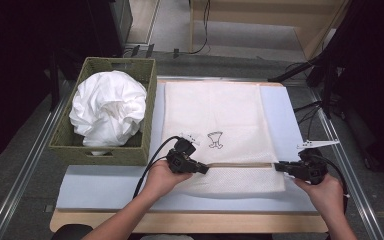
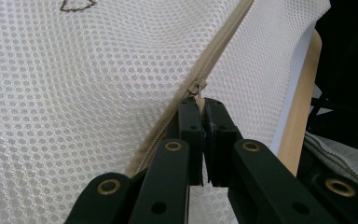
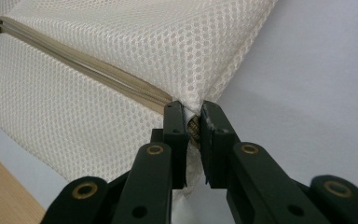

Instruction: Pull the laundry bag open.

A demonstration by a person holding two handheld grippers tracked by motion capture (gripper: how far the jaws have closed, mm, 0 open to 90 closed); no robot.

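White honeycomb-mesh bag [image 1: 215,120] w/ beige zip [image 3: 88,70], black doodle [image 1: 215,140]; olive woven basket [image 1: 125,150].

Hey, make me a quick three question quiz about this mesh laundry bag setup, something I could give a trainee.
1. True or false: the left claw is shut on the zipper pull of the mesh bag.
2. What does the right claw pinch? A) the basket's rim B) the bag's corner at the zipper's end C) a cable
3. What fills the woven basket?

Key
1. True.
2. B.
3. A crumpled white cloth.
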